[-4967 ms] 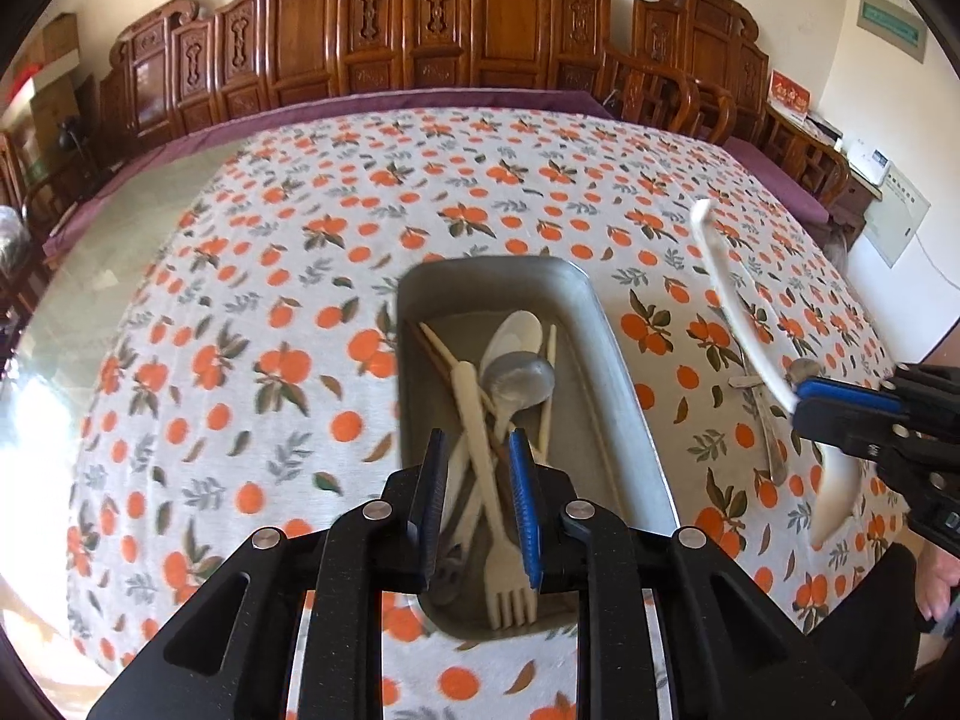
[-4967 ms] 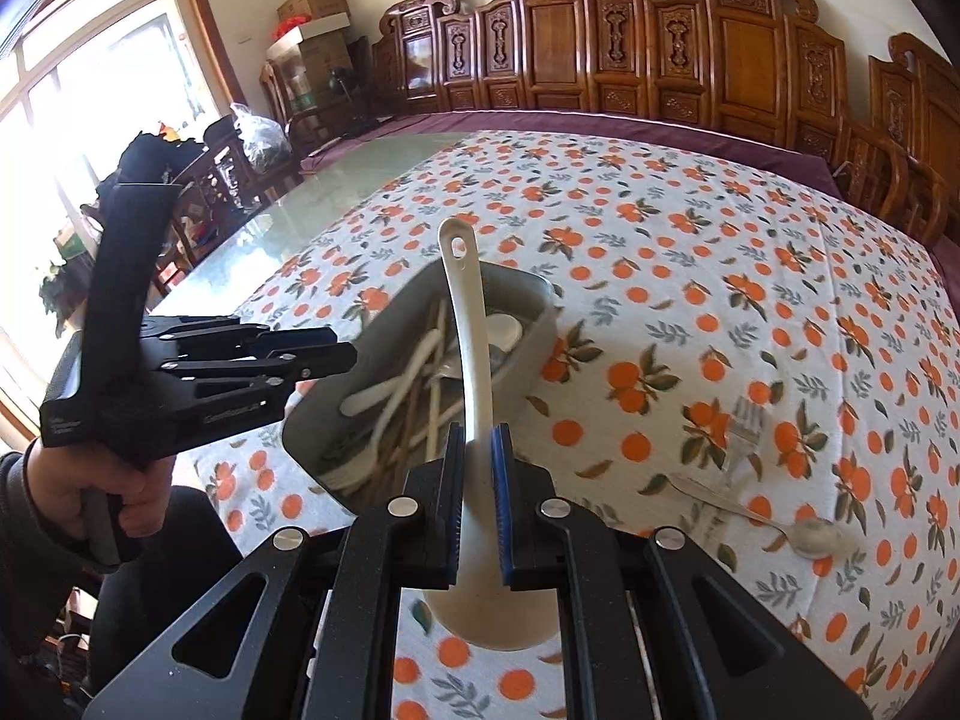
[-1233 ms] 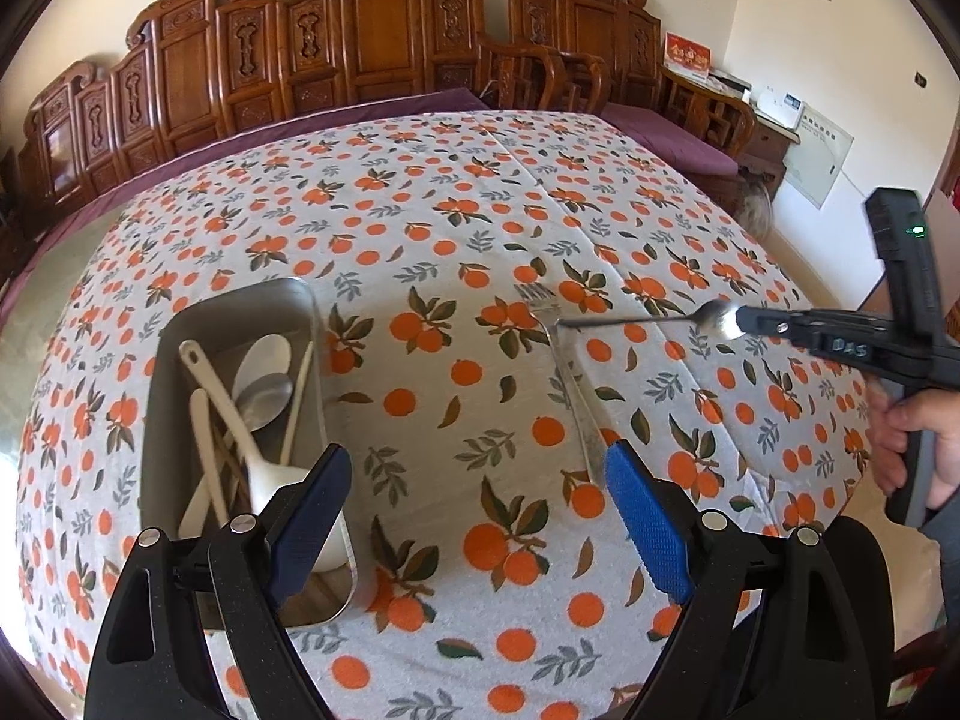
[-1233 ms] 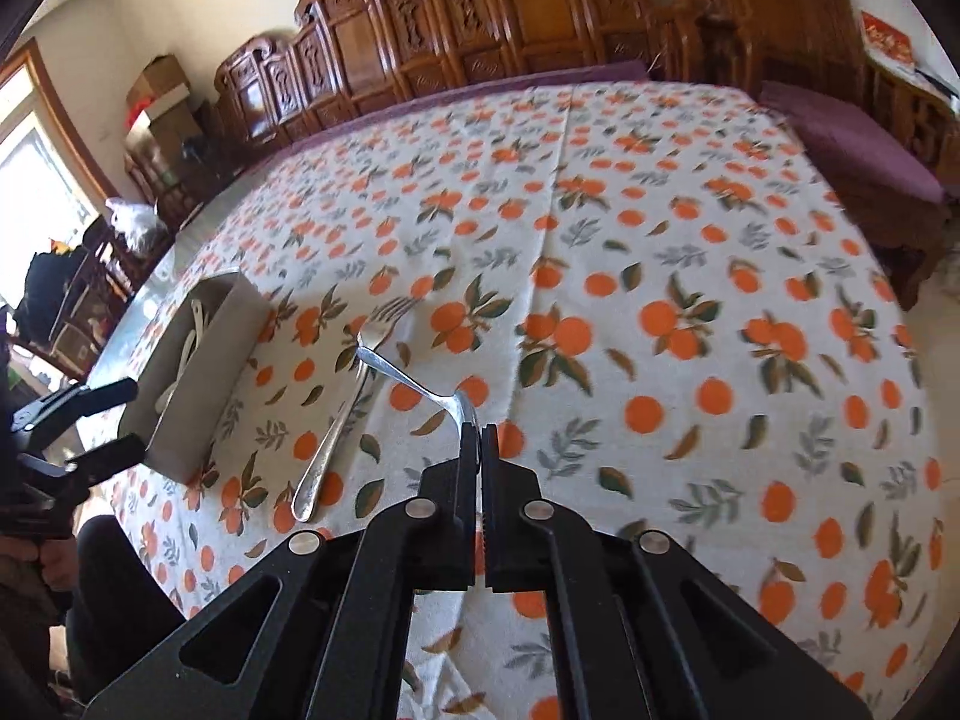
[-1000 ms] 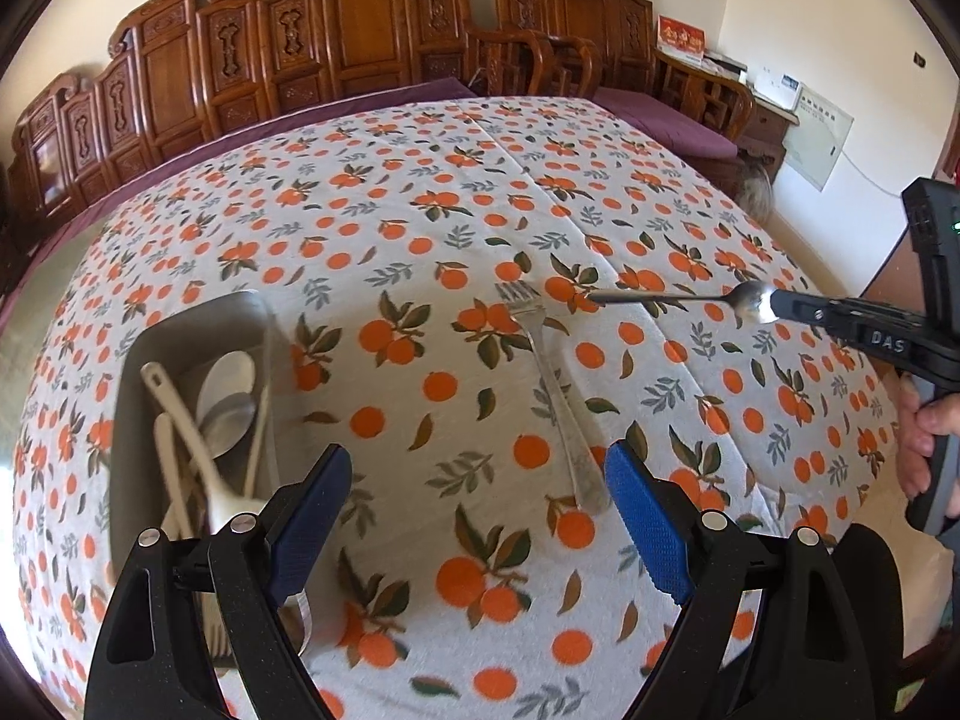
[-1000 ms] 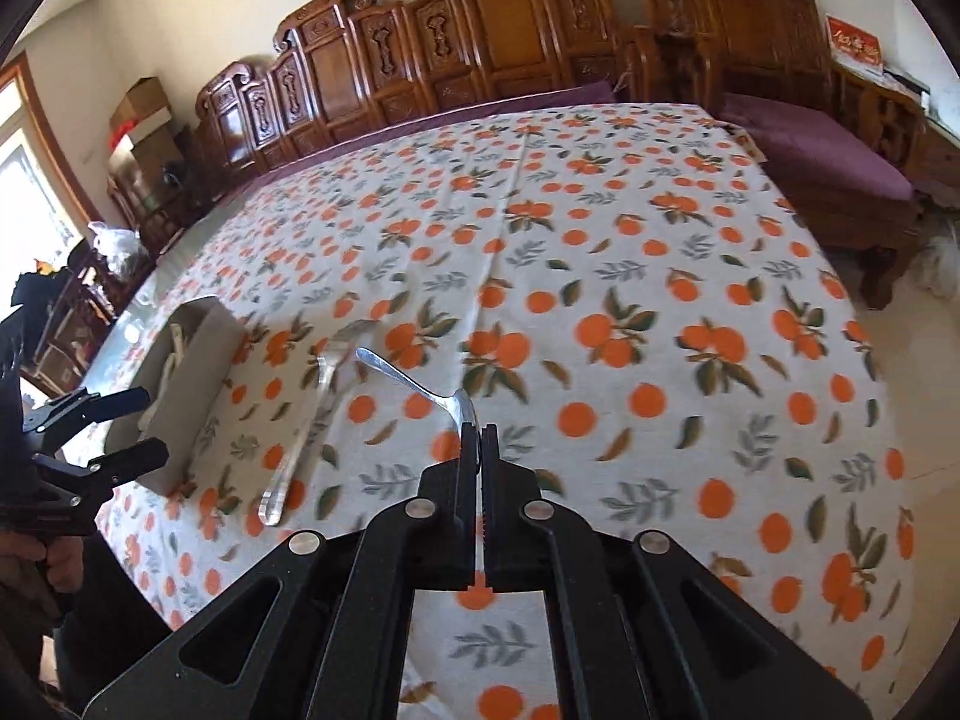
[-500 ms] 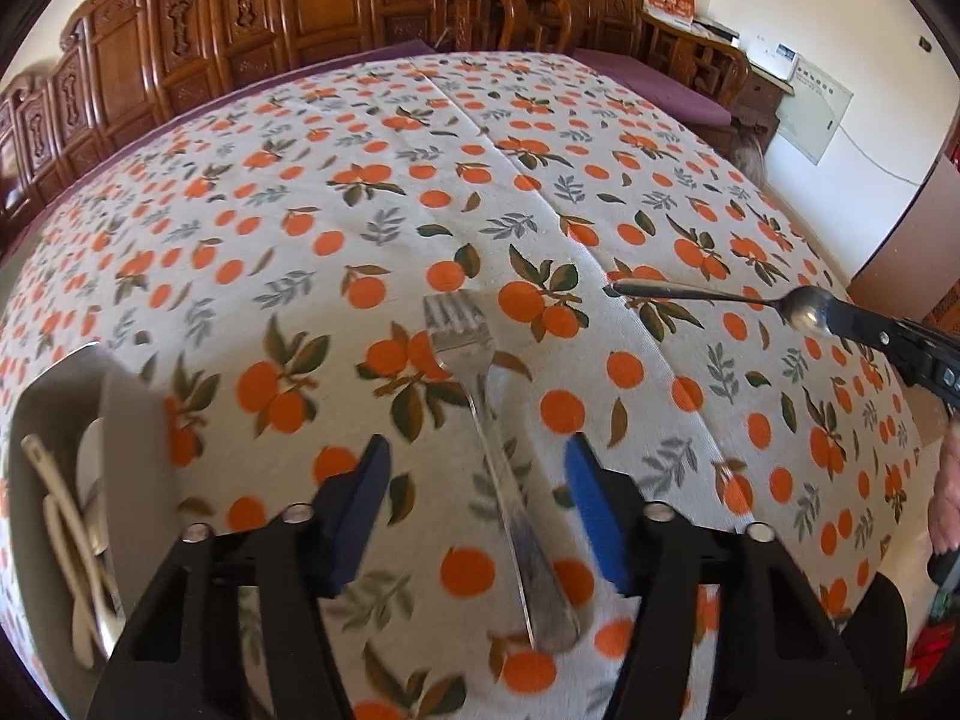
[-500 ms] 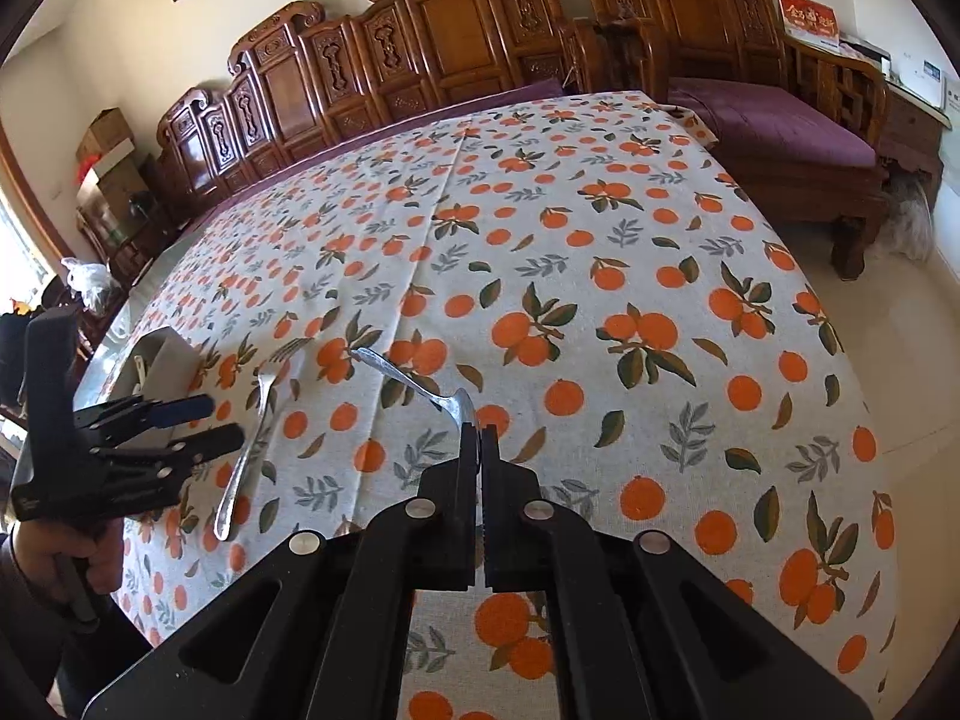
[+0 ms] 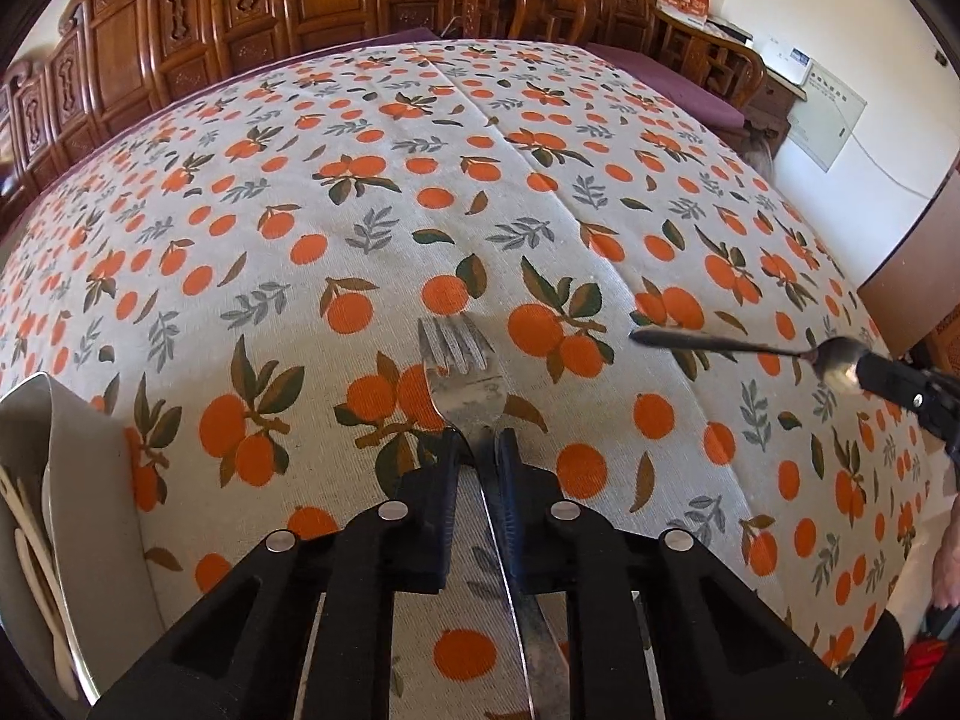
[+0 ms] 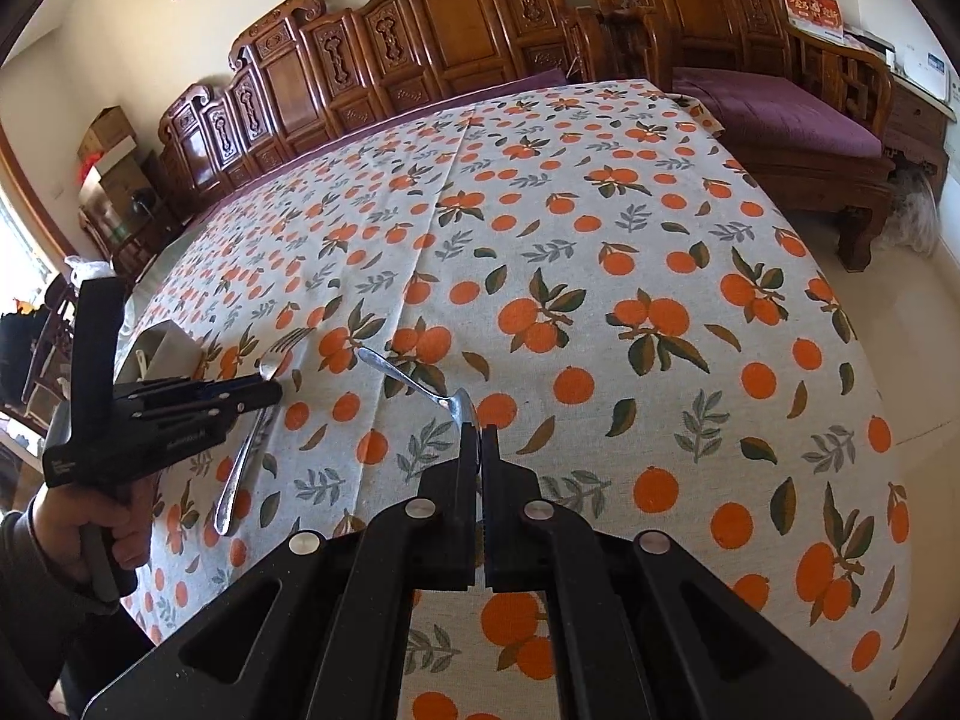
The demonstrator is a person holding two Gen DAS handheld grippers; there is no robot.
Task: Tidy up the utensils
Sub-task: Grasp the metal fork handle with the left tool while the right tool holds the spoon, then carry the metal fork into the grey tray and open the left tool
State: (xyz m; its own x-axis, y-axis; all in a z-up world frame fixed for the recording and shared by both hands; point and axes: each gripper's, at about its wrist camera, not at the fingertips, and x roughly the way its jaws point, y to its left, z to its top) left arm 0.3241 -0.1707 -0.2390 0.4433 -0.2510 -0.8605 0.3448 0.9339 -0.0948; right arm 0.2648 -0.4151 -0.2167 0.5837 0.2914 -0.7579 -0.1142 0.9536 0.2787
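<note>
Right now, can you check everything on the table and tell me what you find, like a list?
Surface: orange-print tablecloth covers the table.
Job's things: silver metal fork lies flat on the cloth; silver metal spoon is lifted above the cloth, gripped at its bowl; grey metal tray at the left edge holds pale utensils.
Clutter: nothing seen.
Grippers: left hand-held gripper has just been closing, its jaws now pinch the fork's neck; right hand-held gripper is shut on the spoon.
Cables: a thin wire runs down the wall.
Surroundings: carved wooden chairs, purple-cushioned bench.
</note>
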